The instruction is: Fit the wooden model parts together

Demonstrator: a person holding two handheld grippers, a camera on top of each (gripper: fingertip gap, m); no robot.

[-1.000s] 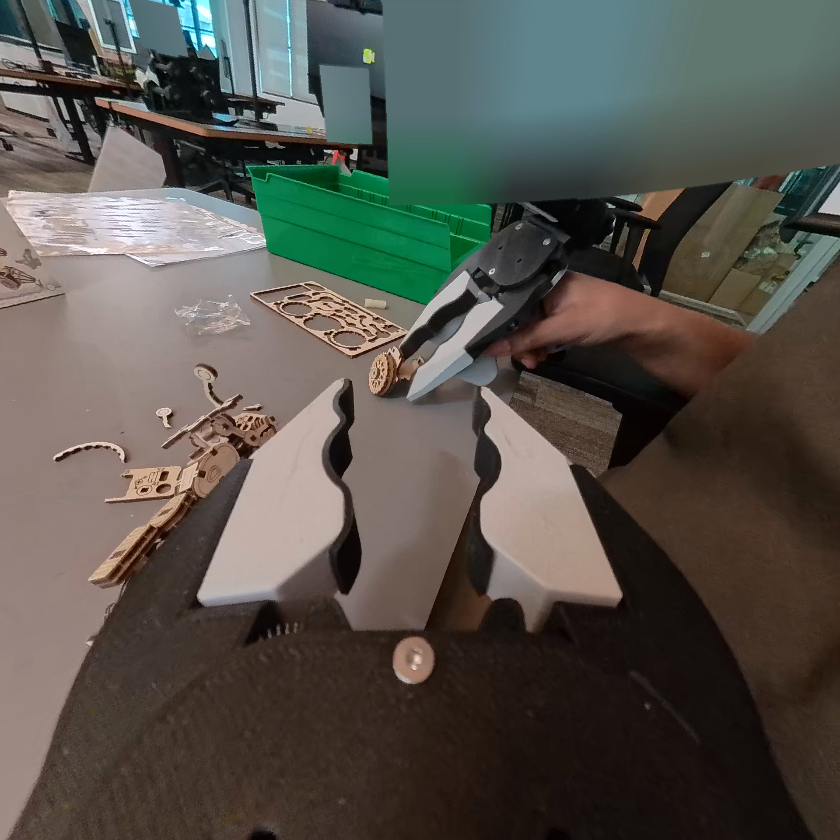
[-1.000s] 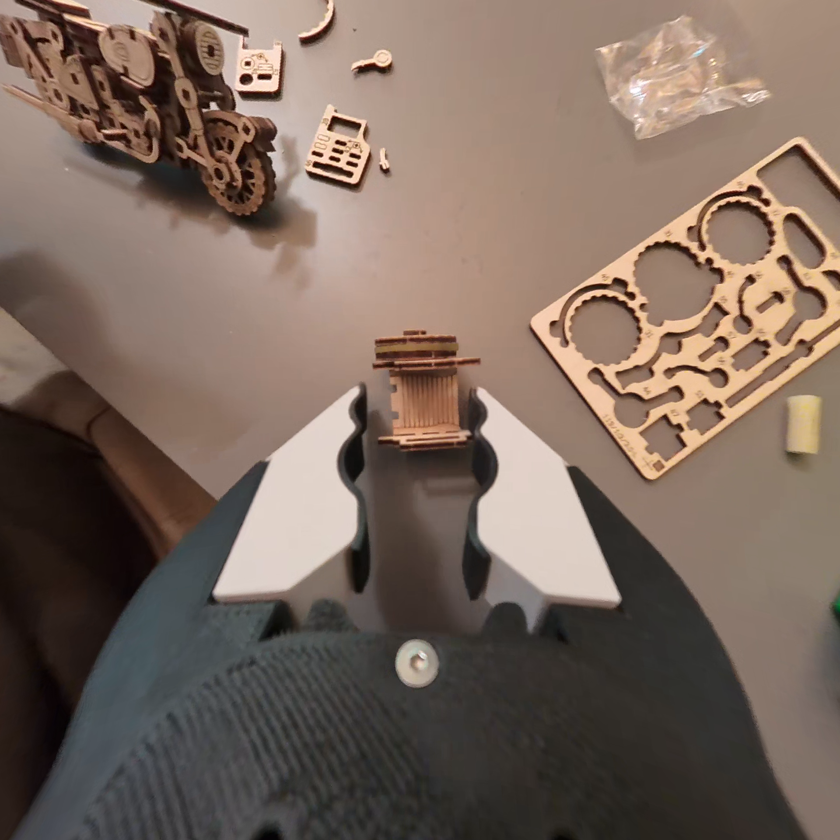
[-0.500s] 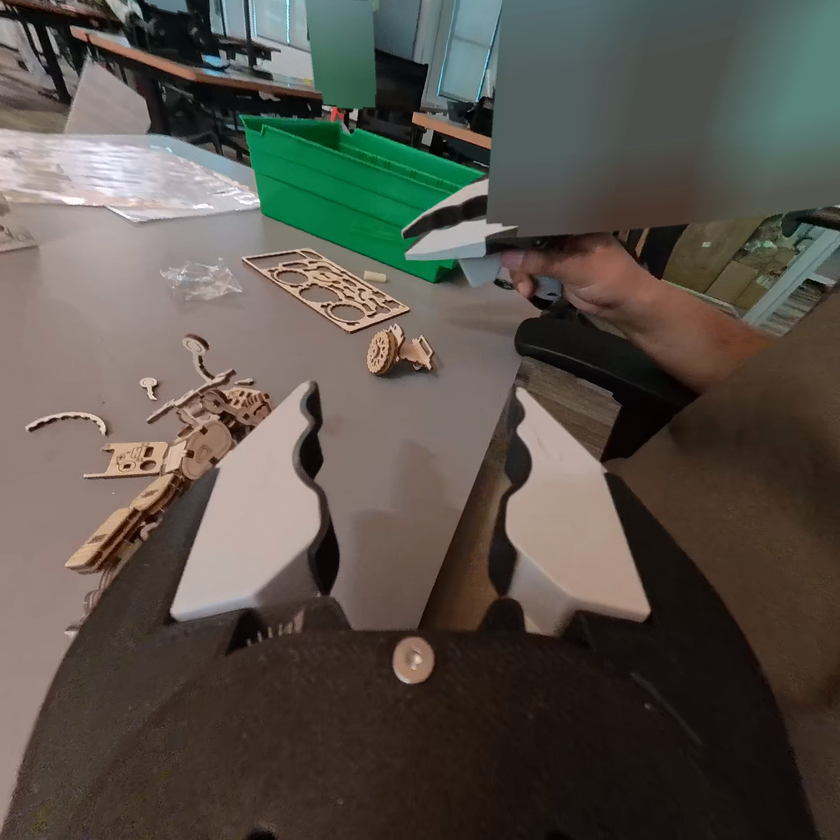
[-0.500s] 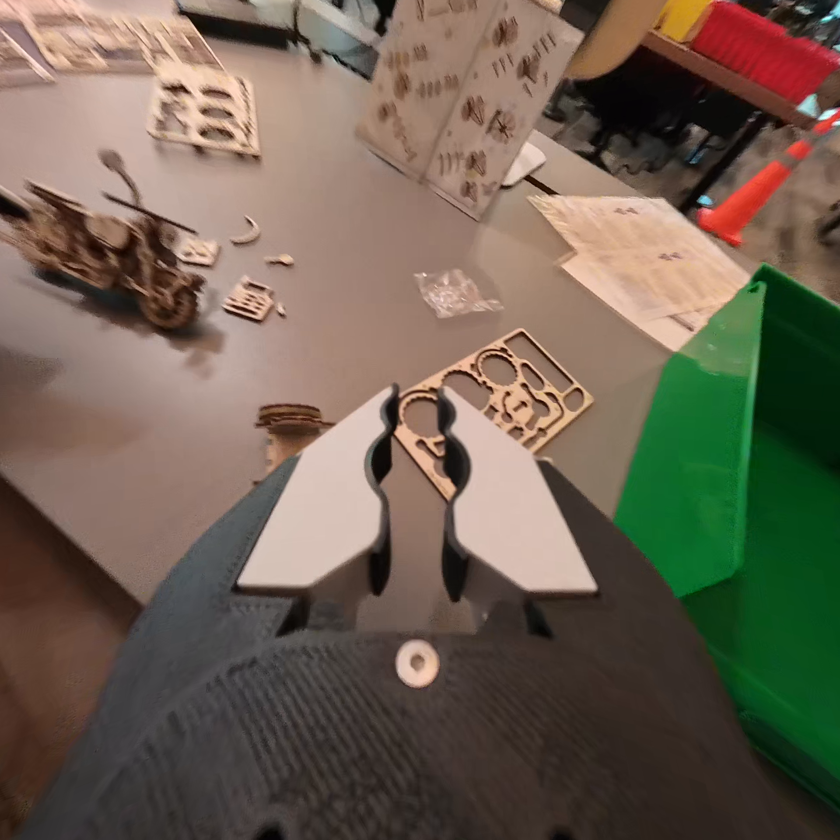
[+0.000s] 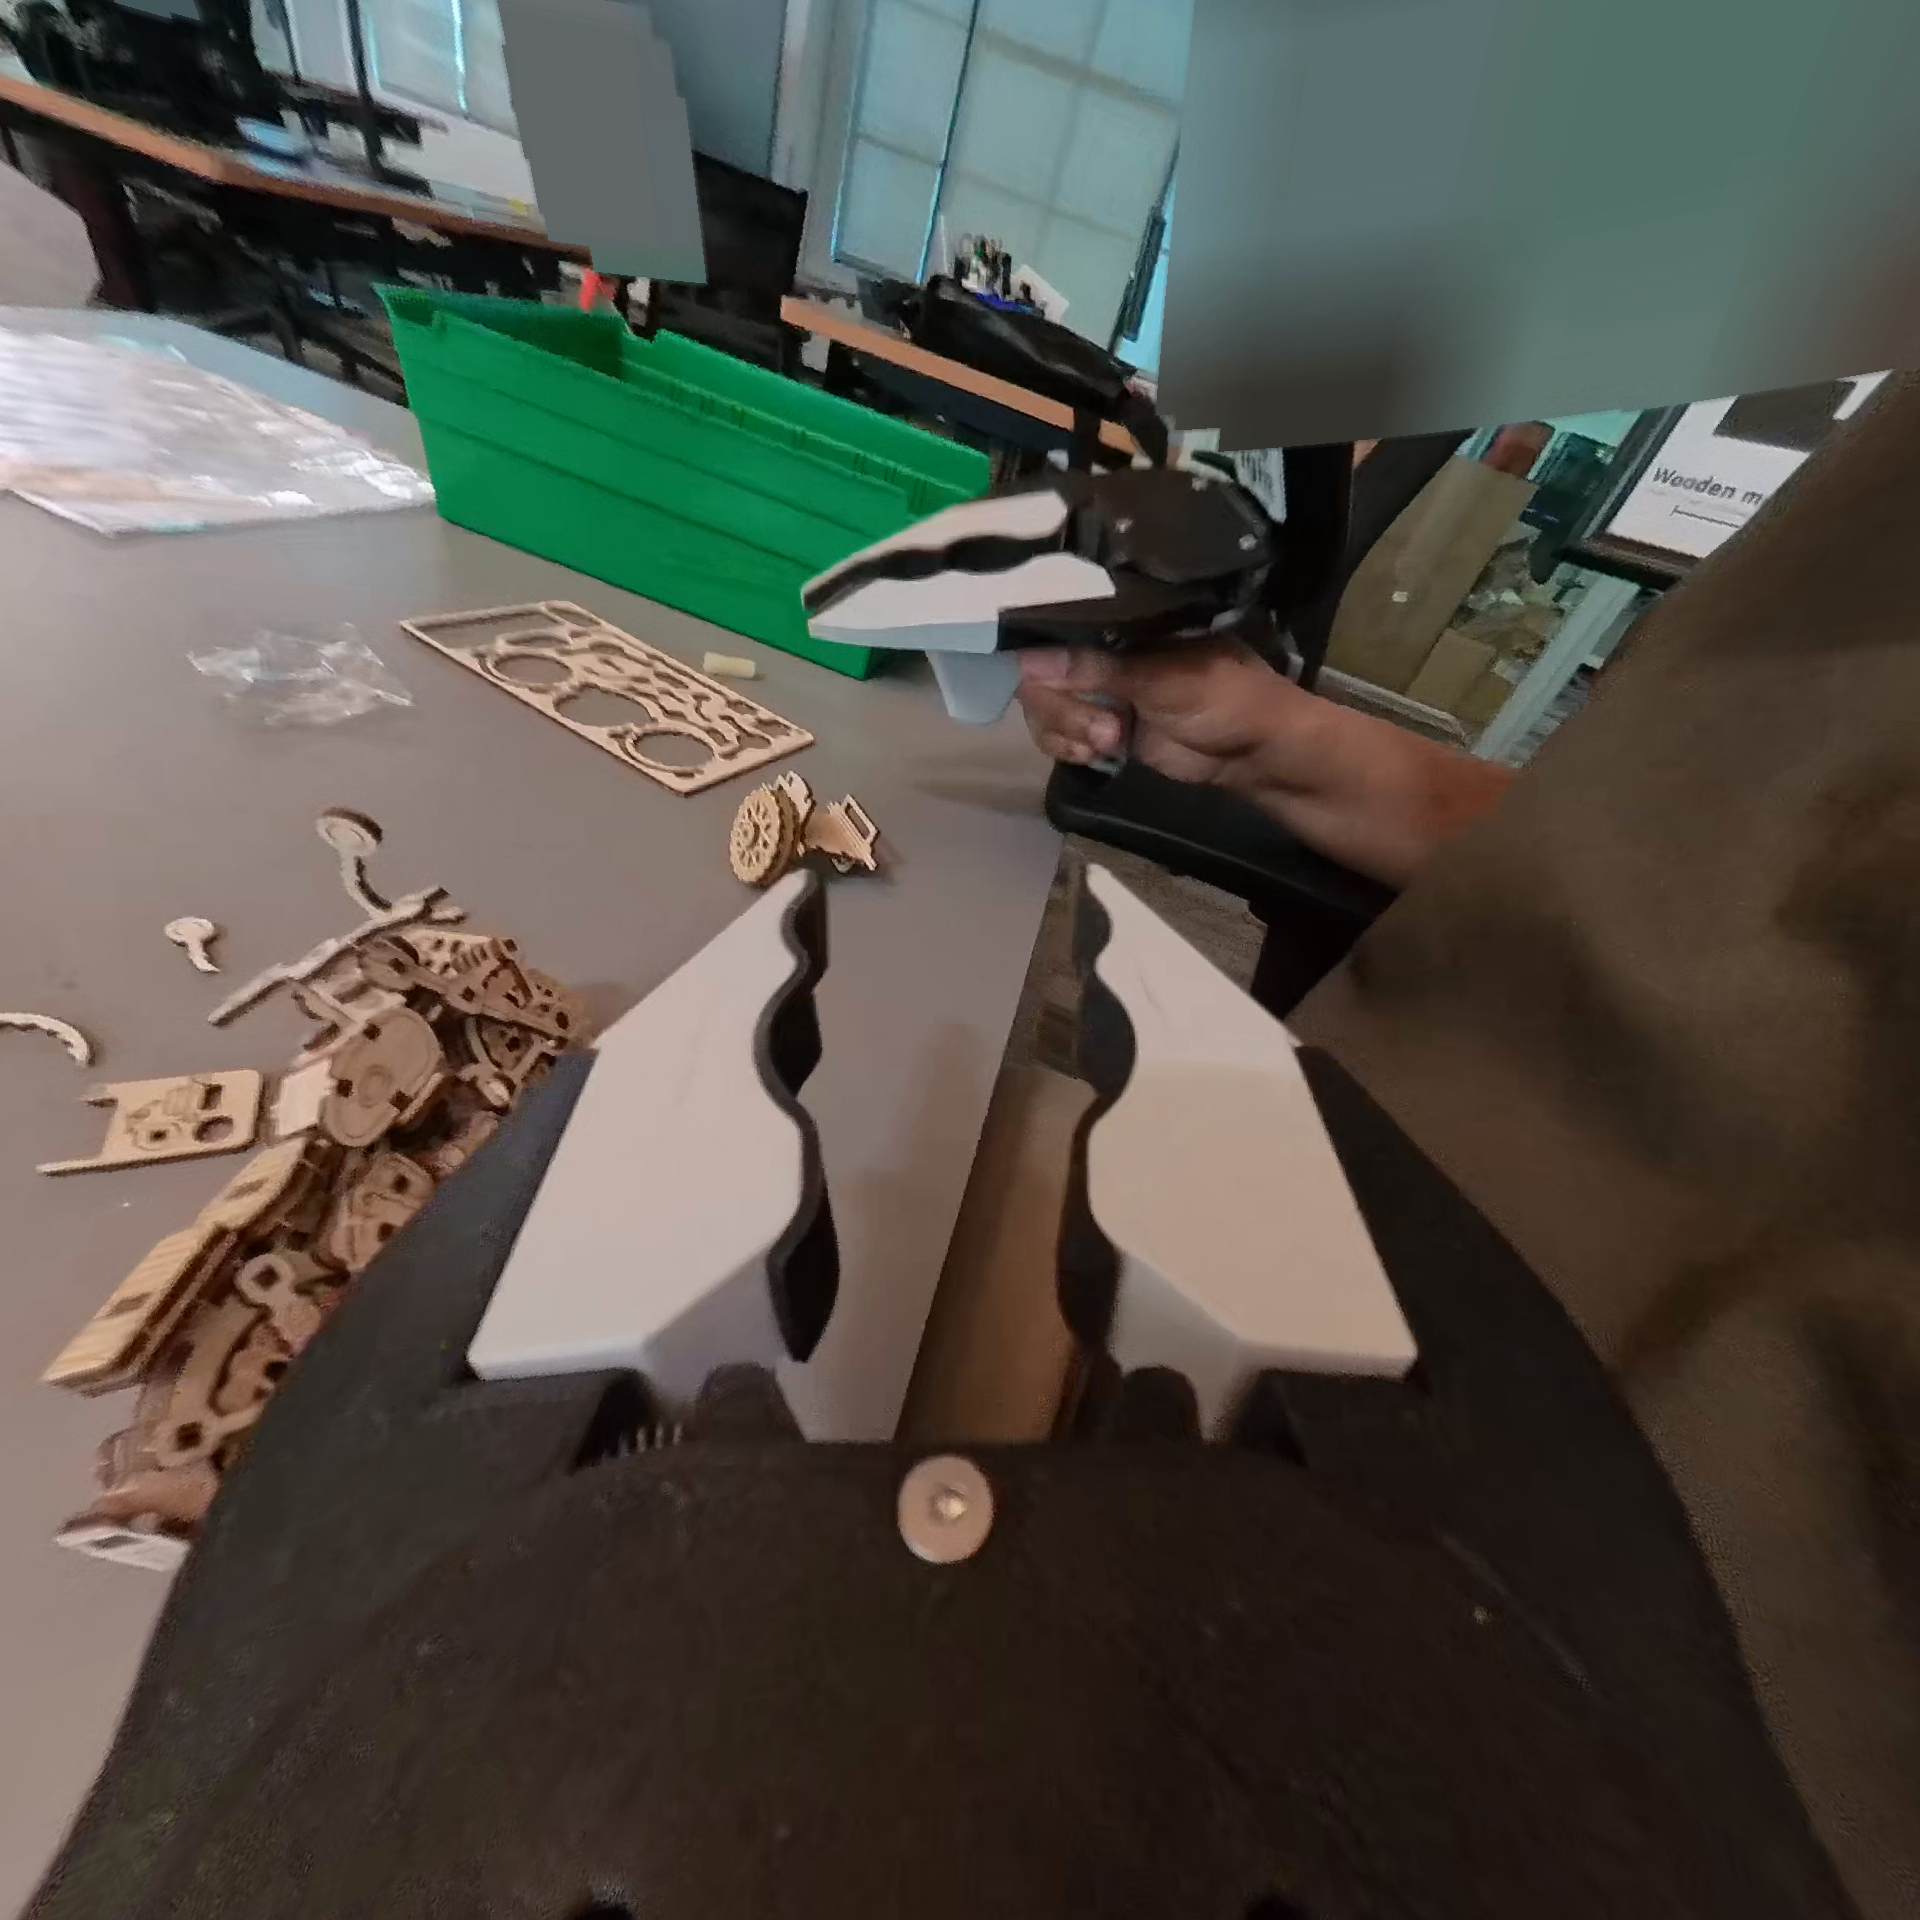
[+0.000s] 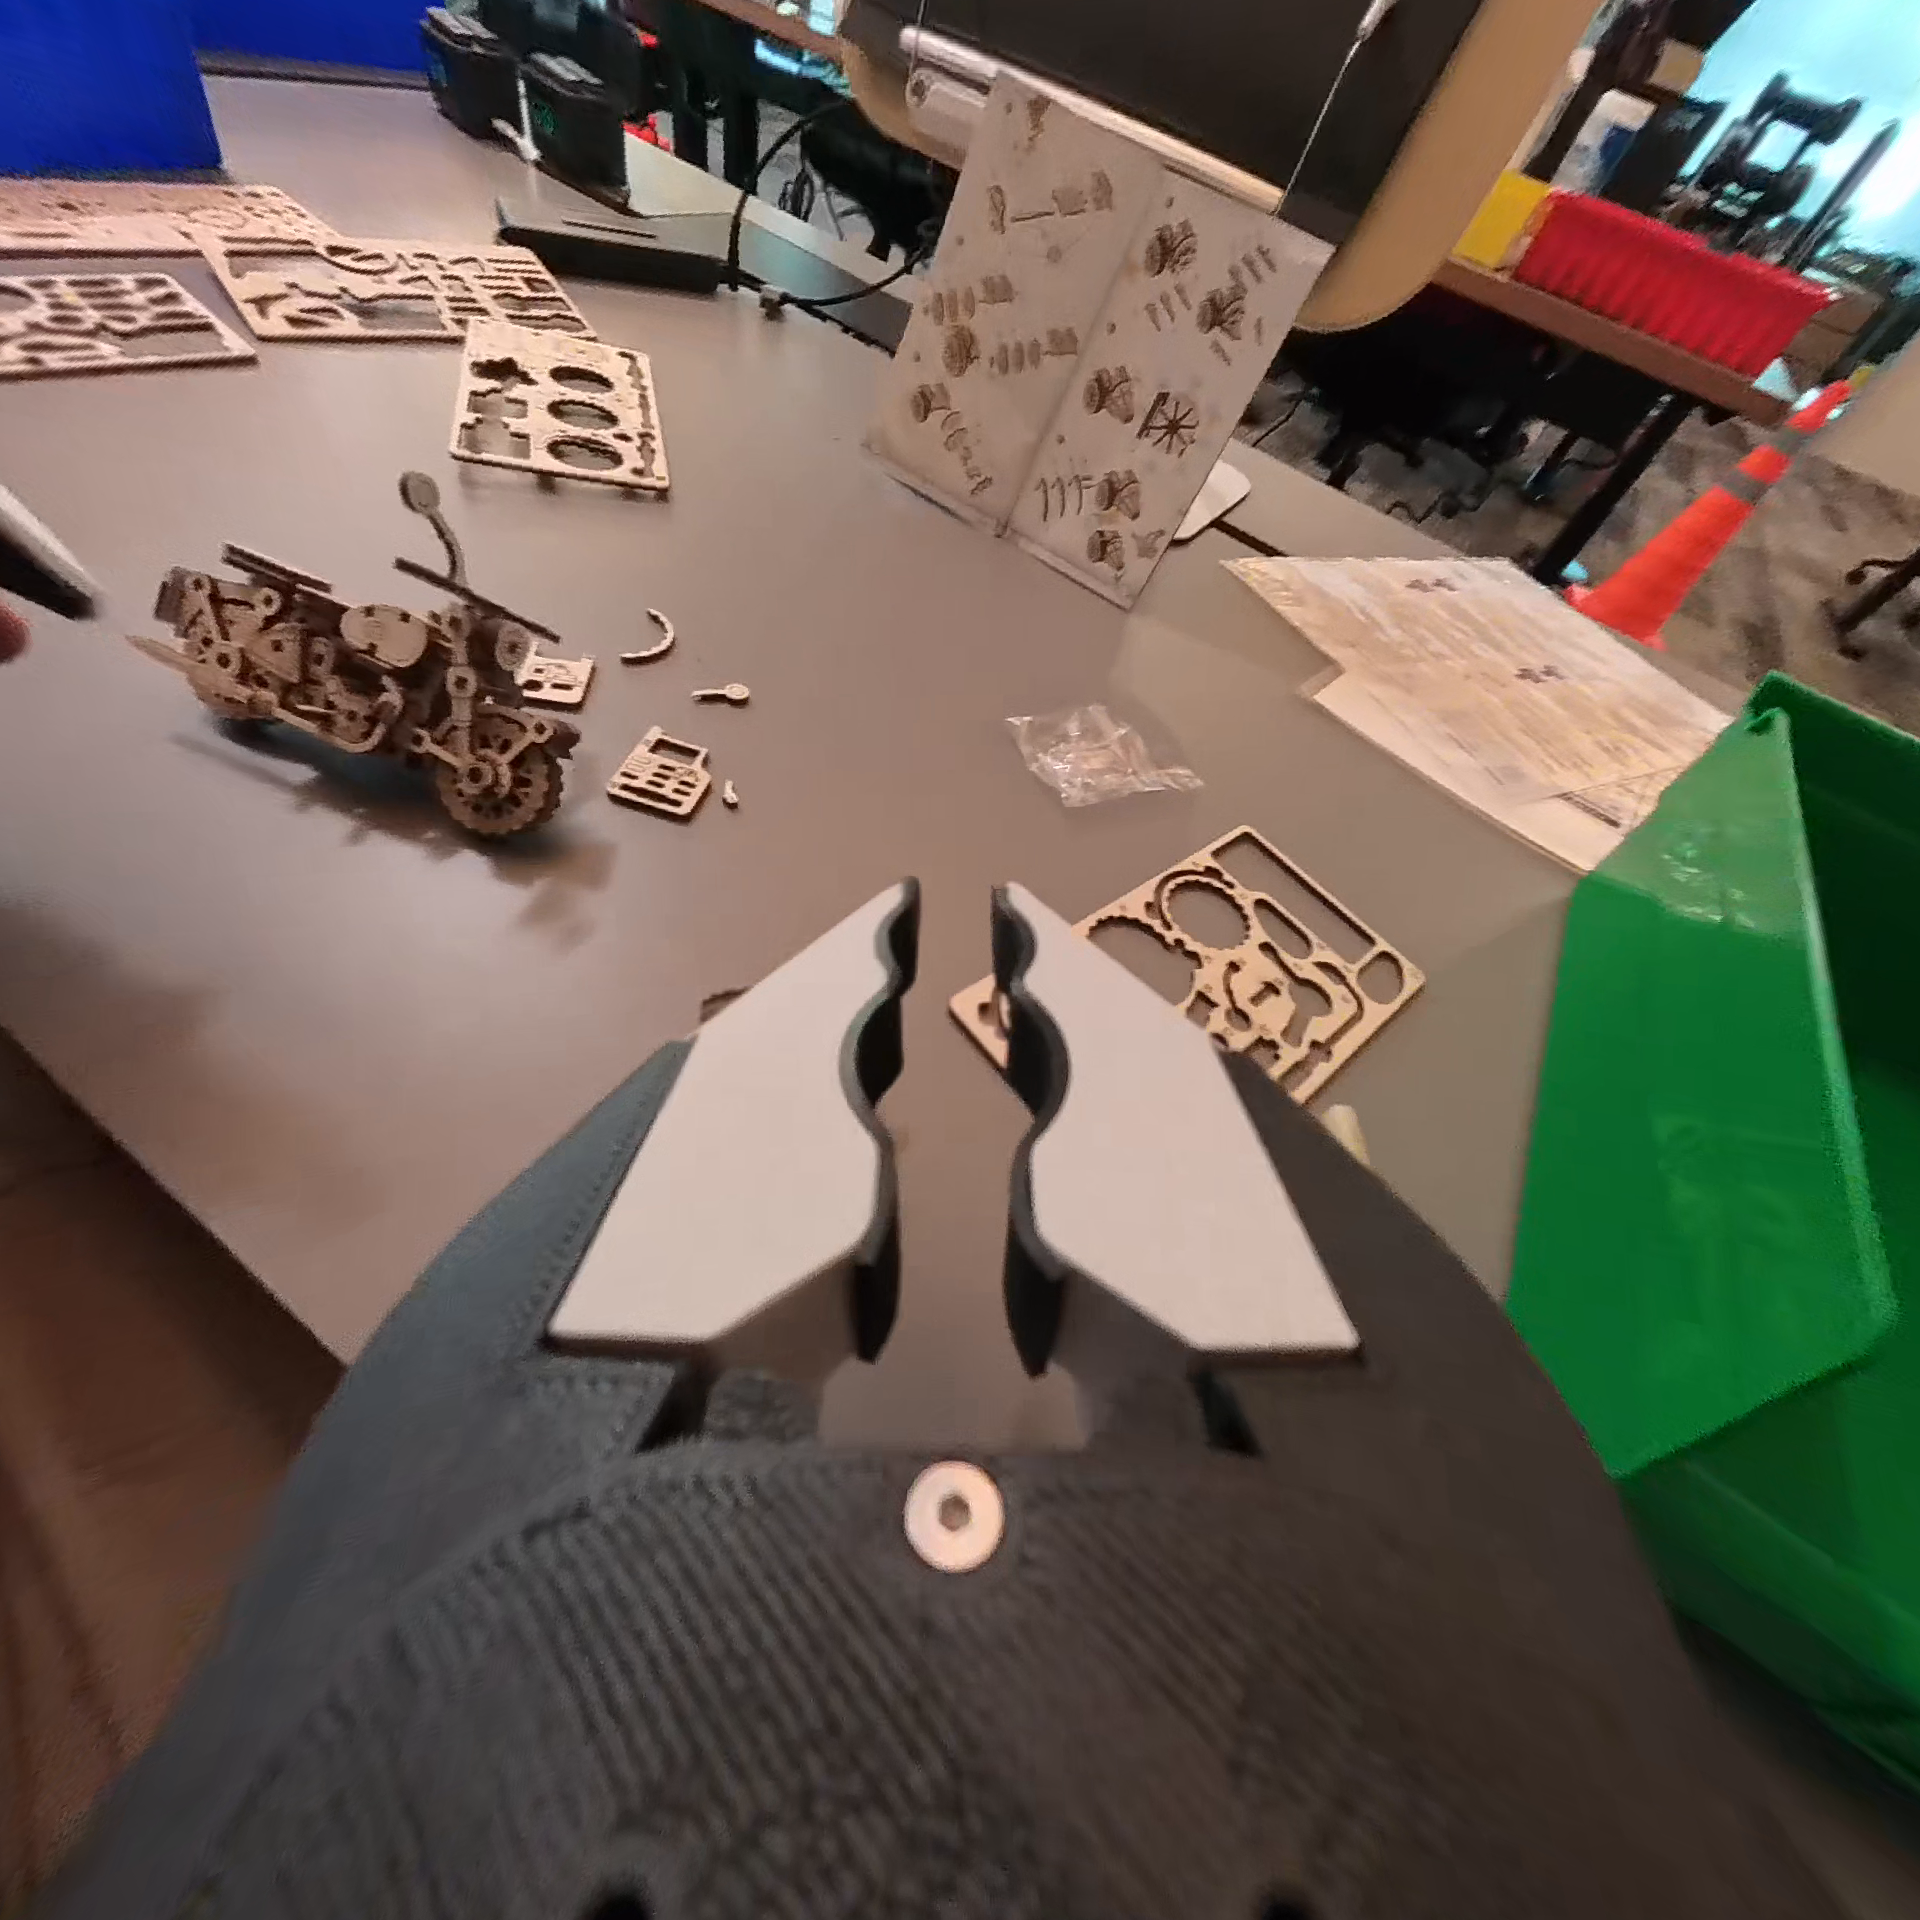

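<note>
A small wooden wheel sub-assembly (image 5: 800,831) lies on the grey table (image 5: 520,831), just beyond my left fingertip. My left gripper (image 5: 948,883) is open and empty, low over the table's near edge. The wooden motorcycle model (image 5: 353,1081) sits to its left; it stands upright in the right wrist view (image 6: 353,675). My right gripper (image 6: 954,894) is empty with a narrow gap between the jaws. It is held in the air above the table (image 5: 831,613), near the green bin. The sub-assembly is hidden behind it in the right wrist view.
A green bin (image 6: 1714,1143) stands at the table's right end. A cut-out wooden sheet (image 6: 1247,977), a clear plastic bag (image 6: 1091,753), loose small parts (image 6: 660,774), more wooden sheets (image 6: 561,405), a standing instruction booklet (image 6: 1081,343) and papers (image 6: 1455,686) lie around. Some 15 cm of space lies between my two pairs of fingers.
My right gripper let go of the wheel sub-assembly, rose off the table toward the green bin and narrowed its jaws. The sub-assembly stays on the table. My left gripper shifted slightly.
</note>
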